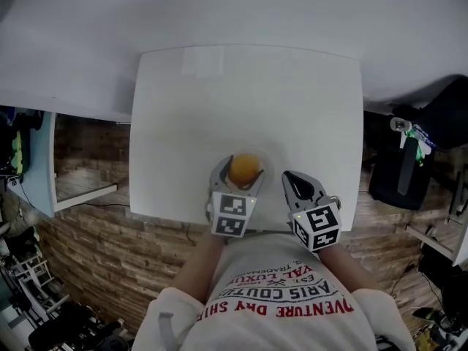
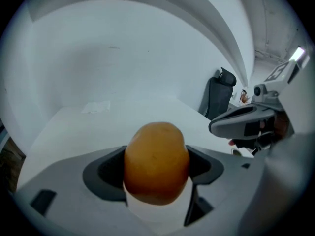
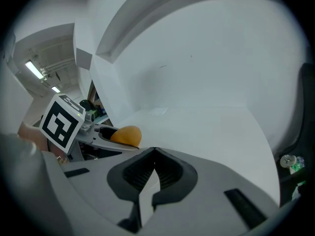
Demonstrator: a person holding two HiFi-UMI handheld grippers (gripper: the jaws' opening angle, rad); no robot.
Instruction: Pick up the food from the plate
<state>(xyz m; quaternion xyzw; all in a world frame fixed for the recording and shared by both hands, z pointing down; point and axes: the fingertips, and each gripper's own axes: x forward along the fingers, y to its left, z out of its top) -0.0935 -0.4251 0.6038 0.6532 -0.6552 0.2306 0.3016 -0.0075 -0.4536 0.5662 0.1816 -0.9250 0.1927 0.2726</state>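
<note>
A rounded orange piece of food [image 1: 245, 167] sits between the jaws of my left gripper [image 1: 243, 171], near the table's front edge. In the left gripper view the food [image 2: 156, 161] fills the gap, and both dark pads [image 2: 106, 173] touch its sides. A pale round plate [image 1: 269, 158] shows faintly around it; I cannot tell whether the food is clear of the plate. My right gripper [image 1: 291, 178] hangs just right of the plate with its jaws shut and nothing in them. The right gripper view shows its closed tips [image 3: 154, 149] and the food [image 3: 125, 134] held at the left.
The white table [image 1: 241, 93] stands against a white wall. A black chair [image 1: 409, 167] is off the table's right side. A pale blue shelf unit [image 1: 36, 159] stands at the left over a brick-patterned floor.
</note>
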